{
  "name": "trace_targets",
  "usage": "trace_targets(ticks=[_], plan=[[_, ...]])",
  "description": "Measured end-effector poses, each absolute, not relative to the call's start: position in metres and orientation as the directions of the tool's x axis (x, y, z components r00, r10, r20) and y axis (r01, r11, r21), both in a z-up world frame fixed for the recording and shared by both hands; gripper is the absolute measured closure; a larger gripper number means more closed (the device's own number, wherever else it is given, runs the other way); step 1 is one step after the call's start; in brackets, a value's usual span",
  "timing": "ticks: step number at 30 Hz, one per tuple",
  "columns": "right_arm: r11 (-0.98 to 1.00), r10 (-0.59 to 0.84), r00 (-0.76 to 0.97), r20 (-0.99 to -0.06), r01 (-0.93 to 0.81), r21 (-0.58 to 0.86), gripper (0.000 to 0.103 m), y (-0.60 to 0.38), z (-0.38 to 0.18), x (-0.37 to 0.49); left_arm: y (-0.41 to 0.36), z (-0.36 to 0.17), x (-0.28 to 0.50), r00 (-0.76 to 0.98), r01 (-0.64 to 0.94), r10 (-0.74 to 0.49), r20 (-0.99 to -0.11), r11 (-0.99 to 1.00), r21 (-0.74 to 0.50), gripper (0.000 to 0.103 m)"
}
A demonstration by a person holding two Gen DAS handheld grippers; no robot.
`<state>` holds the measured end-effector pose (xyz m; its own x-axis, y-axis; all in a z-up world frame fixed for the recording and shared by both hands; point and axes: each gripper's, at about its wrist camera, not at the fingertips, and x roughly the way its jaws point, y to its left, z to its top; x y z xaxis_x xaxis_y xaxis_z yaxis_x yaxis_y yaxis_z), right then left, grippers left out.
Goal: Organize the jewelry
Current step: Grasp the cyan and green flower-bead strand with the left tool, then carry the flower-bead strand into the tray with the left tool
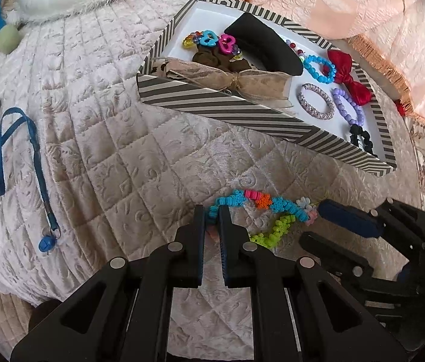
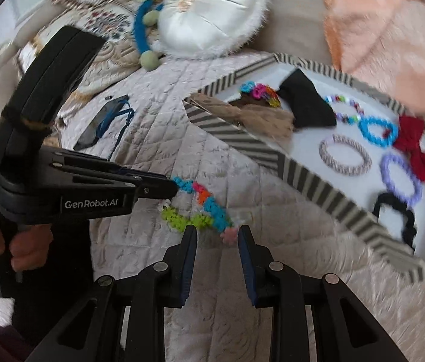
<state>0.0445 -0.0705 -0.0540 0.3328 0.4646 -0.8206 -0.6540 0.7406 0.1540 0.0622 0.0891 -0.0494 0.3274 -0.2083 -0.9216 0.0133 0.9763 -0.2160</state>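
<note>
Setting was a bed w/ quilted beige bedspread (image 1: 98, 138), cushions at the far edge. Striped tray (image 1: 230, 111) sat on it, already holding bracelets, a red bow (image 1: 351, 81) and a black pouch (image 1: 265, 48). Phone w/ blue lanyard (image 1: 16, 150) lay well apart, to the side.

Item in hand — a multicolour flower-bead necklace (image 1: 260, 208) — lay on the bedspread just beside the tray's near wall, not yet inside.

Left gripper (image 1: 212, 214) was clenched on the necklace's blue end. Right gripper (image 2: 217, 230) was part open over the opposite end, near the pink bead (image 2: 230, 234); pads did not appear to press on it, though that view was blurred.

Risks, as judged:
- One-end lift — the loose strand could swing and snag the tray wall.
- Beads are small and springy; a thin pinch may slip.
- Right jaws closing off-centre could catch the bedspread instead.
- A careless drop could tangle w/ bracelets already placed.
</note>
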Motion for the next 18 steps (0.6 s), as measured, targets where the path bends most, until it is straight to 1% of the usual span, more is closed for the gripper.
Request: trace_targets(ticks=[5,6,7,8,10,11,17,18], plan=[[0.723,0.445,0.299,-0.844,-0.676,0.142,0.076,-0.065,-0.068,0.058,0.089,-0.053,0.065,0.322,0.011,-0.213,-0.922,0.975,-0.221,0.095],[0.732,0.445,0.298,-0.844,-0.664,0.152,0.081,-0.067,-0.069,0.062,0.089,-0.053,0.065,0.322,0.012,-0.212,-0.923,0.975,-0.220,0.095],[0.740,0.449,0.290,-0.845,-0.651,0.169,0.089,-0.070,-0.070,0.065,0.089,-0.054,0.065,0.322,0.013,-0.211,-0.923,0.976,-0.219,0.095],[0.752,0.463,0.276,-0.842,-0.626,0.207,0.092,-0.076,-0.071,0.070,0.089,-0.054,0.065,0.321,0.014,-0.210,-0.923,0.976,-0.217,0.095],[0.760,0.508,0.256,-0.823,-0.583,0.287,0.092,-0.088,-0.072,0.076,0.088,-0.054,0.066,0.322,0.017,-0.207,-0.924,0.977,-0.213,0.095],[0.761,0.517,0.253,-0.817,-0.574,0.304,0.092,-0.091,-0.072,0.076,0.087,-0.054,0.066,0.322,0.019,-0.207,-0.924,0.977,-0.212,0.095],[0.753,0.537,0.246,-0.807,-0.570,0.327,0.092,-0.092,-0.069,0.069,0.086,-0.053,0.068,0.322,0.017,-0.206,-0.924,0.977,-0.212,0.095],[0.751,0.552,0.241,-0.798,-0.559,0.351,0.092,-0.093,-0.068,0.069,0.086,-0.053,0.068,0.322,0.017,-0.208,-0.924,0.977,-0.214,0.095]])
